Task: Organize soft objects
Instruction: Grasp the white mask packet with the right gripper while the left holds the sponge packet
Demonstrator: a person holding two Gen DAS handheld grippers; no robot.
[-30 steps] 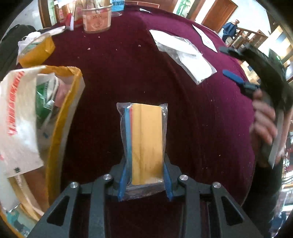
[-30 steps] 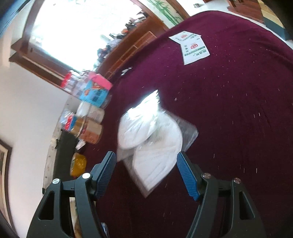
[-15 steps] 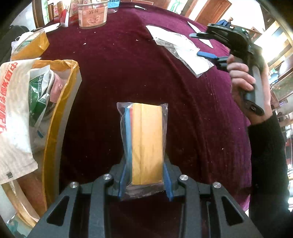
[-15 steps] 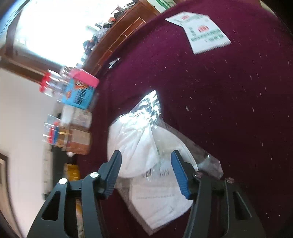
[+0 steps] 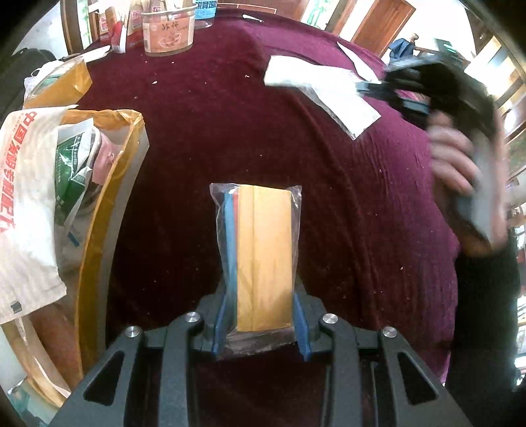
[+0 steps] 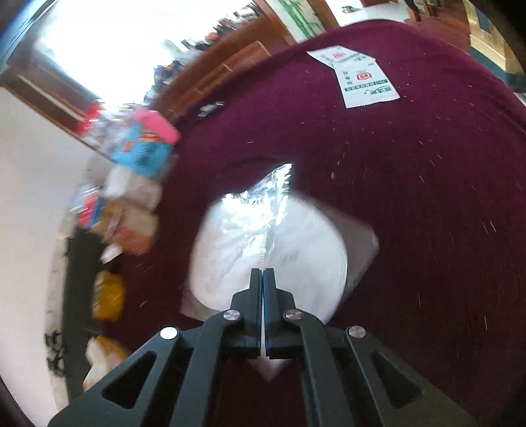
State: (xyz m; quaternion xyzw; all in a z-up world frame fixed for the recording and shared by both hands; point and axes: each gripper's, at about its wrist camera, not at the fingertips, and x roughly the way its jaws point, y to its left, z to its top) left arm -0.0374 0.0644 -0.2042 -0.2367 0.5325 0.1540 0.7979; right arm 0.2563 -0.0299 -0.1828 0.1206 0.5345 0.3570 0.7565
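Note:
My left gripper (image 5: 261, 323) is shut on a clear bag of folded cloths (image 5: 263, 256), yellow with blue and red edges, held over the maroon tablecloth (image 5: 203, 131). To its left stands a basket lined with a yellow bag (image 5: 108, 210), holding several soft packets. My right gripper (image 6: 263, 279) has its pads pressed together on the clear bag of white face masks (image 6: 250, 243), which lifts off the cloth. In the left wrist view the right gripper (image 5: 378, 88) is blurred at the far right, with the mask bag (image 5: 322, 85) in its tips.
A plastic tub (image 5: 167, 29) and snack packets (image 5: 118, 26) stand at the table's far edge. A flat white sachet (image 6: 361, 78) lies further across the cloth. Jars and a pink-lidded box (image 6: 144, 144) crowd the left side. A person's hand (image 5: 460, 164) grips the right tool.
The right gripper's jaws came down around the mask bag and shut on it, then raised its edge. The left gripper kept still with the cloth bag.

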